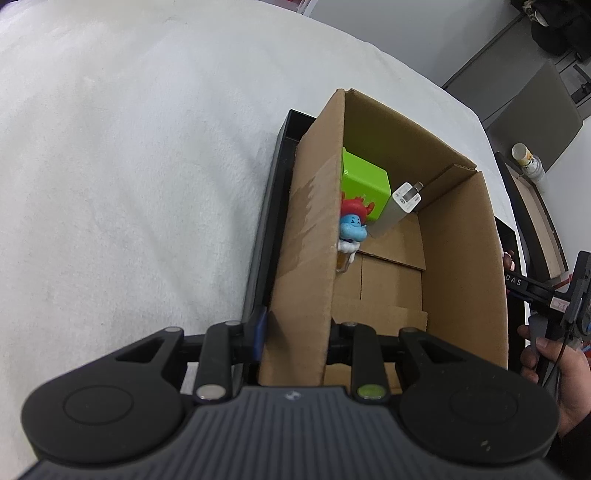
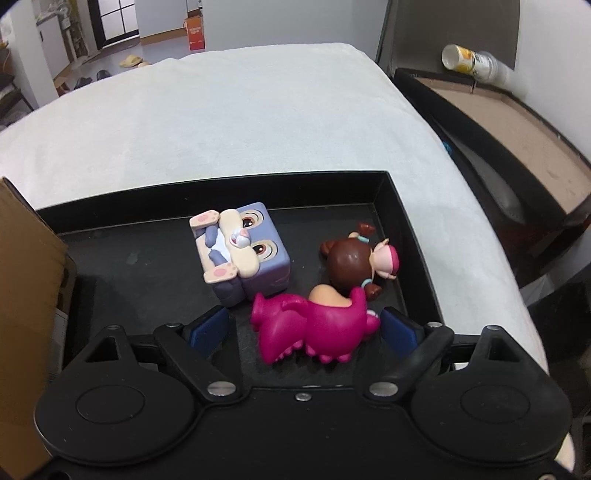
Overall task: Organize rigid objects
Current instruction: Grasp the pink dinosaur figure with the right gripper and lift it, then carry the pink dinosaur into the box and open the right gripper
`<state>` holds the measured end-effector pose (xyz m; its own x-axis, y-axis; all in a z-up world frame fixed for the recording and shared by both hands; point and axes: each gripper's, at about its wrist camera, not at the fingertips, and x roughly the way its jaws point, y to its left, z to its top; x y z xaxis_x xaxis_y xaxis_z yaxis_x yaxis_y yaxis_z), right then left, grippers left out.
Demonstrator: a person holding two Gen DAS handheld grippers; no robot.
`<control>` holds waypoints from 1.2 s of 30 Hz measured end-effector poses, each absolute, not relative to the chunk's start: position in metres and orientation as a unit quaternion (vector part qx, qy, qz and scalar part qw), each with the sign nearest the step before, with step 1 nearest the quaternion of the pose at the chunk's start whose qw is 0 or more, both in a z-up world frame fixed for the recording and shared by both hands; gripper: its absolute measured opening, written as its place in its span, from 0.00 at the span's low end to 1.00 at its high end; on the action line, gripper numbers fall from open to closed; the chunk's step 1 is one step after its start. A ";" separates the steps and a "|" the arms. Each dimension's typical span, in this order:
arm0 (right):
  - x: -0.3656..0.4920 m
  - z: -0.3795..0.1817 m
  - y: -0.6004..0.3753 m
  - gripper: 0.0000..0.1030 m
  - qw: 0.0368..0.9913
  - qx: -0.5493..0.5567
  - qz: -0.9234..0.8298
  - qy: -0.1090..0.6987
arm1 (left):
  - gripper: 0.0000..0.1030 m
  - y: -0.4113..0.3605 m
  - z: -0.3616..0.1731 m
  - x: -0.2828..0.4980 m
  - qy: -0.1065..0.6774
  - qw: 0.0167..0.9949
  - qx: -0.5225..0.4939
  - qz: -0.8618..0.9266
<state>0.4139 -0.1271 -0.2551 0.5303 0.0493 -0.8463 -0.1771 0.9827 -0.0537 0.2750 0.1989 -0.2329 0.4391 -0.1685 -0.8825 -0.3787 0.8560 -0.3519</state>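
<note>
The left gripper (image 1: 295,332) clamped the brown cardboard box's (image 1: 461,258) wall, while the right gripper (image 2: 304,326) stood wide around the magenta dinosaur-suited figurine (image 2: 314,325) in the black tray (image 2: 147,266).

pink dinosaur figure (image 2: 314,328) between parted jaws, black tray (image 2: 391,195)

The only readable text is the white letters "DAS" on the black arm of the other handheld gripper (image 1: 524,282) at the right edge of the left wrist view; print on the charger (image 1: 405,199) and orange box (image 2: 195,34) is too small to read.
</note>
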 end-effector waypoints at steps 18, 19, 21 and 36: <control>0.368 -0.215 -0.112 0.67 0.877 -0.087 0.119 0.458 | 0.26 0.195 -0.230 0.274 0.519 0.809 -0.262 0.083; 0.365 -0.212 -0.110 0.67 0.877 -0.087 0.124 0.456 | 0.26 0.196 -0.230 0.273 0.519 0.809 -0.264 0.084; 0.361 -0.206 -0.107 0.67 0.878 -0.087 0.131 0.453 | 0.26 0.197 -0.230 0.273 0.519 0.808 -0.267 0.085; 0.341 -0.164 -0.072 0.67 0.883 -0.090 0.180 0.423 | 0.27 0.201 -0.230 0.271 0.516 0.806 -0.276 0.084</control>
<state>0.3411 -0.0719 -0.1637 0.5772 0.2417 -0.7800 -0.3941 0.9191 -0.0069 0.2710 0.2006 -0.2299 0.4524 -0.1503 -0.8790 -0.4207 0.8331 -0.3590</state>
